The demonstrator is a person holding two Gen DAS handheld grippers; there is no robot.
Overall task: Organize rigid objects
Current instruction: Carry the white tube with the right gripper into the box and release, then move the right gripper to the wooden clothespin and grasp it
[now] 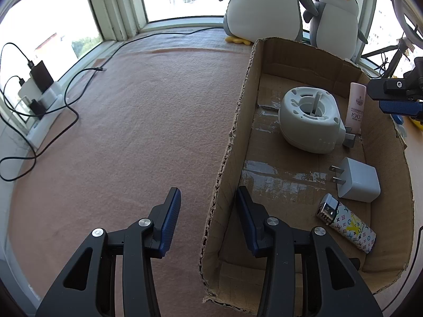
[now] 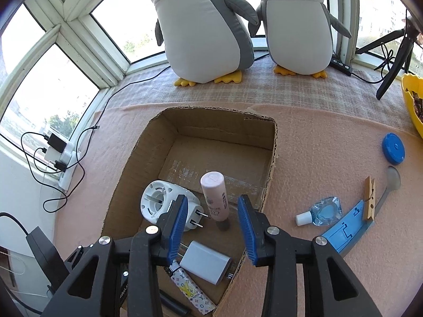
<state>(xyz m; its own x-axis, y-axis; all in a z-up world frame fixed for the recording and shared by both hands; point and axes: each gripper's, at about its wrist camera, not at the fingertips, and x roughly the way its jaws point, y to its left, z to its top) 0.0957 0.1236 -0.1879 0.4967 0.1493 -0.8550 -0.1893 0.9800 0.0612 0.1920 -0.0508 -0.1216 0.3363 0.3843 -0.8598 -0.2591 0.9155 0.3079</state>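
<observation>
An open cardboard box (image 1: 232,142) (image 2: 269,158) holds a white round plug-in device (image 1: 309,121) (image 2: 161,203), a pink tube (image 1: 355,105) (image 2: 215,195) standing upright, a white charger cube (image 1: 359,181) (image 2: 206,261) and a patterned lighter (image 1: 346,223) (image 2: 193,293). My left gripper (image 1: 208,219) is open and empty, straddling the box's left wall. My right gripper (image 2: 211,227) is open and empty just above the pink tube; it also shows at the right edge of the left wrist view (image 1: 396,100).
On the pink cloth right of the box lie a blue lid (image 2: 393,148), a grey spoon (image 2: 388,187), a wooden clothespin (image 2: 369,198) on a blue card (image 2: 346,227) and a small blue bottle (image 2: 321,212). Two plush penguins (image 2: 201,31) stand behind. A power strip with cables (image 1: 39,97) lies left.
</observation>
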